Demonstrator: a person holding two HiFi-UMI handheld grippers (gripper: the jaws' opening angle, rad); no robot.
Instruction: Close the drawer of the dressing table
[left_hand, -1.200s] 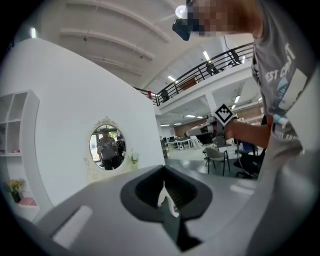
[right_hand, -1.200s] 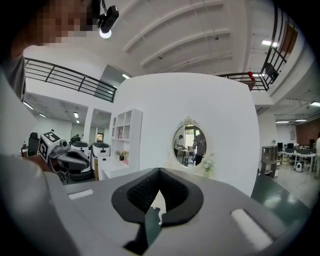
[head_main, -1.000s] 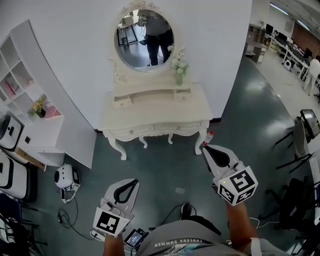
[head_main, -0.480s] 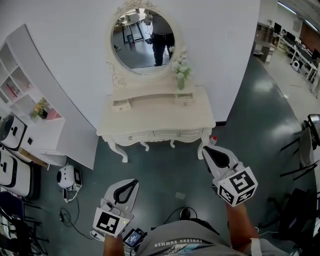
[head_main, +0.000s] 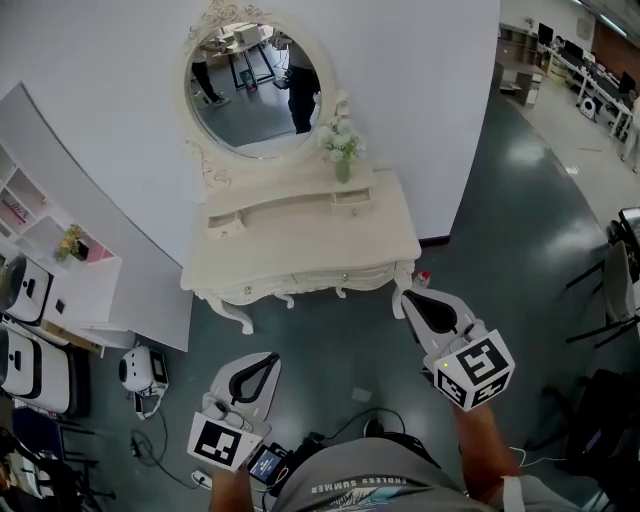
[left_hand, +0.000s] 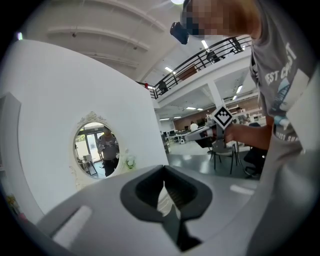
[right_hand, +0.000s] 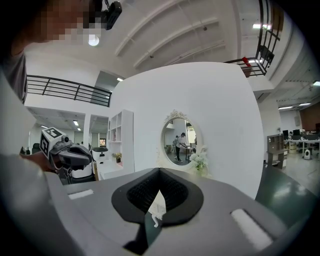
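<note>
Two grippers hang low over the floor (head_main: 500, 230), well apart from the table (head_main: 300, 245), both pointing toward it. Left gripper (head_main: 264, 362): jaws pressed together, nothing between them; its own view (left_hand: 163, 170) shows the dark ribbed pads meeting at the tips. Right gripper (head_main: 408, 297): likewise clenched and empty (right_hand: 159, 172), its tips near the table's right front leg (head_main: 403, 290). The table stands against a white wall (head_main: 420, 90), its long axis running side to side across the head view, right end slightly higher in frame, front facing the person. Finish is cream-white and smooth, with curved carved legs and a scalloped apron. Two wide front drawers (head_main: 345, 278) with small knobs sit under the top. Two small drawers (head_main: 225, 222) sit in a curved raised shelf at the back, fronts slightly proud of it; how far any drawer is open cannot be told. An oval mirror (head_main: 250, 90) in an ornate frame rises behind, with a vase of pale flowers (head_main: 342, 150) beside it. The floor is dark and glossy.
</note>
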